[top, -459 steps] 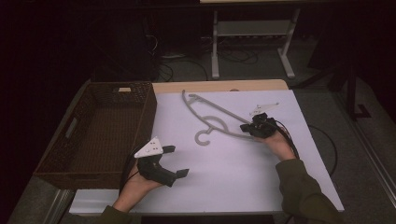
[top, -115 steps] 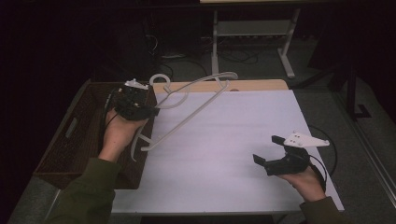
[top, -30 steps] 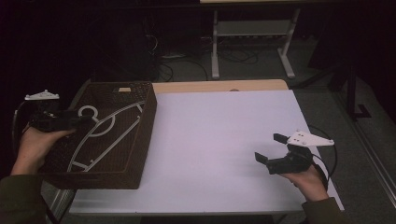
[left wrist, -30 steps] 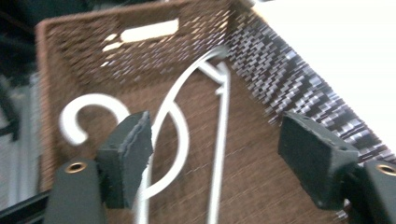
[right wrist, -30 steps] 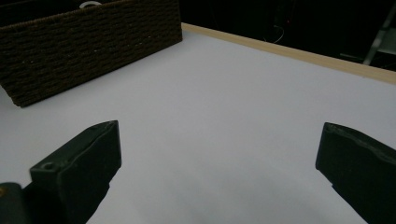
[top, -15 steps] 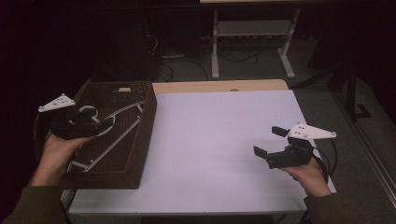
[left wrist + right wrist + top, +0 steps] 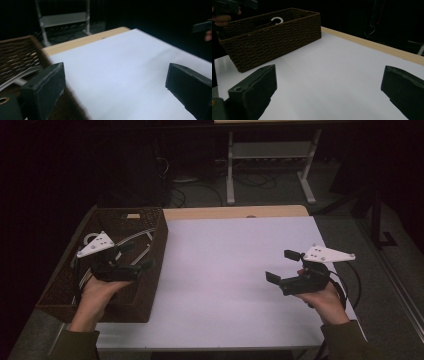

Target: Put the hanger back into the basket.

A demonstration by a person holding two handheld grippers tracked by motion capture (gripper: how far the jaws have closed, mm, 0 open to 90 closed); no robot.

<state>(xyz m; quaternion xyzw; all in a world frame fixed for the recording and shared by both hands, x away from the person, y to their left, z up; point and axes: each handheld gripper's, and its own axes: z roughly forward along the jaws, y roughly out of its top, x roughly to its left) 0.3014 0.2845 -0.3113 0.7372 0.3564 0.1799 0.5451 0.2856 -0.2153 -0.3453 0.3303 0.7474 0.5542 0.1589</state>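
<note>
White plastic hangers (image 7: 142, 237) now lie inside the brown woven basket (image 7: 155, 265), frame left; left gripper (image 7: 136, 268) has withdrawn, right gripper (image 7: 281, 267) hovers, fingers released on both.

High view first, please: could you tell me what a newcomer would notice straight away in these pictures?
The dark woven basket at the table's left edge stands out, with a white hanger lying inside it. The left gripper hovers open over the basket, and the right gripper is held open above the right side of the bare white table.
</note>
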